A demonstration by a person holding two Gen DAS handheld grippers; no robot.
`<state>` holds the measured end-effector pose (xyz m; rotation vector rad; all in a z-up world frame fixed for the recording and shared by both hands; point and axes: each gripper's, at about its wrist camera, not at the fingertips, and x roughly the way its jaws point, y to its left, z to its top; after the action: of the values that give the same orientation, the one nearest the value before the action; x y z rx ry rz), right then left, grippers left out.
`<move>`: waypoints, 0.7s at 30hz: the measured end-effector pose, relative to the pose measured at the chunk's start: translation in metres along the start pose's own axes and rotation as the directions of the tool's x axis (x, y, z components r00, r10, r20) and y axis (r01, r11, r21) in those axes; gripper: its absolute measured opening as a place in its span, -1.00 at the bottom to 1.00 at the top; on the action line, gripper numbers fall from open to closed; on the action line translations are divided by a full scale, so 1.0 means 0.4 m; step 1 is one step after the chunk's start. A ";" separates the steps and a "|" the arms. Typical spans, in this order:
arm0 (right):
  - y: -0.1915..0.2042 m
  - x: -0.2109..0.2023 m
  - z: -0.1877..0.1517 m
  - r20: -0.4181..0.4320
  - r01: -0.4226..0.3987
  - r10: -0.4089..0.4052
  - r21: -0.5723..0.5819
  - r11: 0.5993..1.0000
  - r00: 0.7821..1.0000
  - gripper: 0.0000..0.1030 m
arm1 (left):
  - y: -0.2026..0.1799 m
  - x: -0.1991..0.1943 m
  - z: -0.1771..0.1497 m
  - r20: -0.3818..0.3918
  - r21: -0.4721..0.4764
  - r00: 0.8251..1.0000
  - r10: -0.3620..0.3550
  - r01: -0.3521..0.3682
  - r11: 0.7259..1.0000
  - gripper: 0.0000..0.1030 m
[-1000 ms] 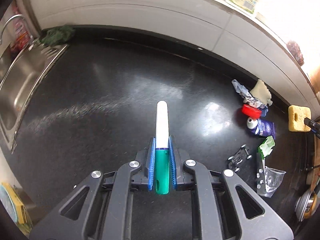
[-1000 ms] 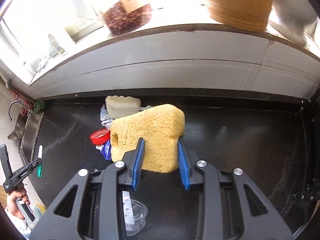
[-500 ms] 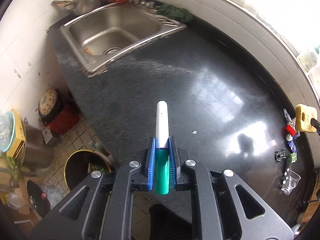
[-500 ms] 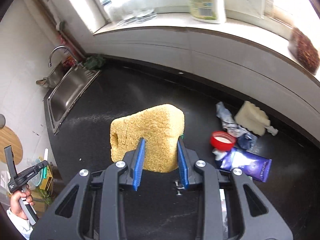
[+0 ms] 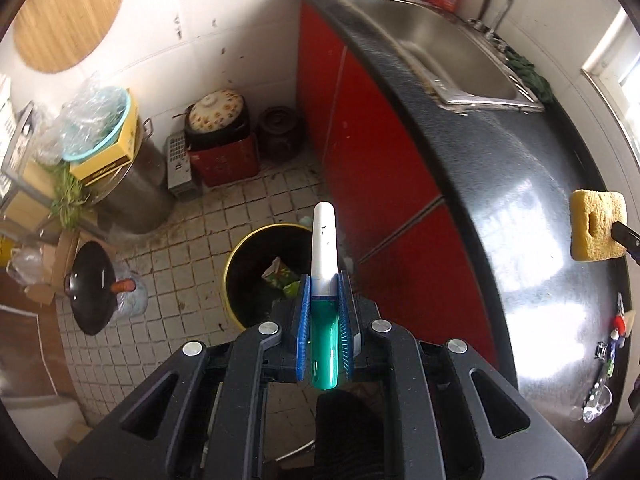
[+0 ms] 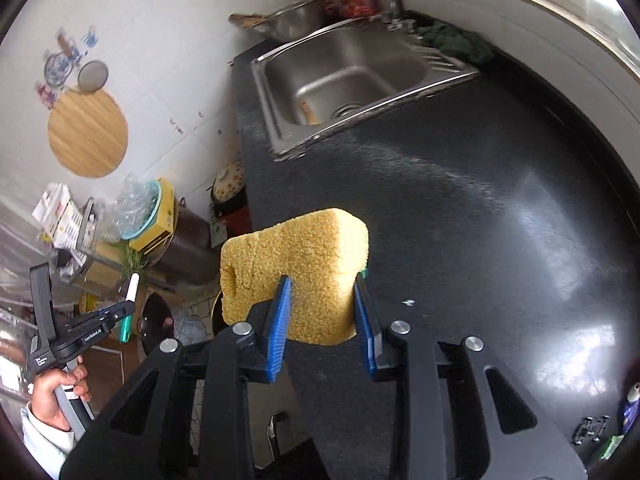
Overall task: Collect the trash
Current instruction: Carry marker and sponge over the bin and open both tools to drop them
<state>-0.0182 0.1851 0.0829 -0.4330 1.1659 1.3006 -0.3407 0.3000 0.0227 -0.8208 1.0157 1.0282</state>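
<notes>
My left gripper (image 5: pixel 325 280) is shut on a white and green tube (image 5: pixel 324 256) and holds it in the air above a yellow-rimmed black trash bin (image 5: pixel 248 280) on the tiled floor. The bin holds some wrappers. My right gripper (image 6: pixel 320 284) is shut on a yellow sponge (image 6: pixel 296 264), held above the black counter (image 6: pixel 480 208) near its left end. The sponge also shows in the left wrist view (image 5: pixel 596 224). The left gripper with the tube shows in the right wrist view (image 6: pixel 120 312), off the counter's edge.
A steel sink (image 6: pixel 344 80) sits at the counter's far end. More trash (image 5: pixel 608 360) lies at the counter's right end. Red cabinet fronts (image 5: pixel 376 168) face the floor. Pots (image 5: pixel 216 120), a red box, a pan (image 5: pixel 92 288) and boxes crowd the floor by the wall.
Both grippers have swung left. The left one moved off the counter to above the floor bin. The right one carried the sponge from the trash pile toward the sink end.
</notes>
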 end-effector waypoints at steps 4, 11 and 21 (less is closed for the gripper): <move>0.178 0.147 0.011 -0.100 -0.059 0.047 -0.126 0.990 0.994 -0.41 | 0.104 0.036 -0.035 -0.033 -0.083 0.999 0.017 -0.020 0.996 -0.76; 0.347 0.442 -0.028 -0.260 -0.090 0.020 -0.260 0.961 0.965 -0.41 | 0.177 0.206 -0.094 -0.126 -0.159 0.992 -0.006 -0.014 0.987 -0.76; 0.397 0.783 -0.131 -0.396 -0.086 -0.061 -0.343 0.936 0.916 -0.41 | 0.211 0.465 -0.158 -0.220 -0.221 0.974 -0.048 -0.001 0.975 -0.76</move>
<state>-0.2310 0.3492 -0.1494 -0.9993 1.2700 1.4820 -0.4054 0.3231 -0.1800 -1.1490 1.0915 1.0564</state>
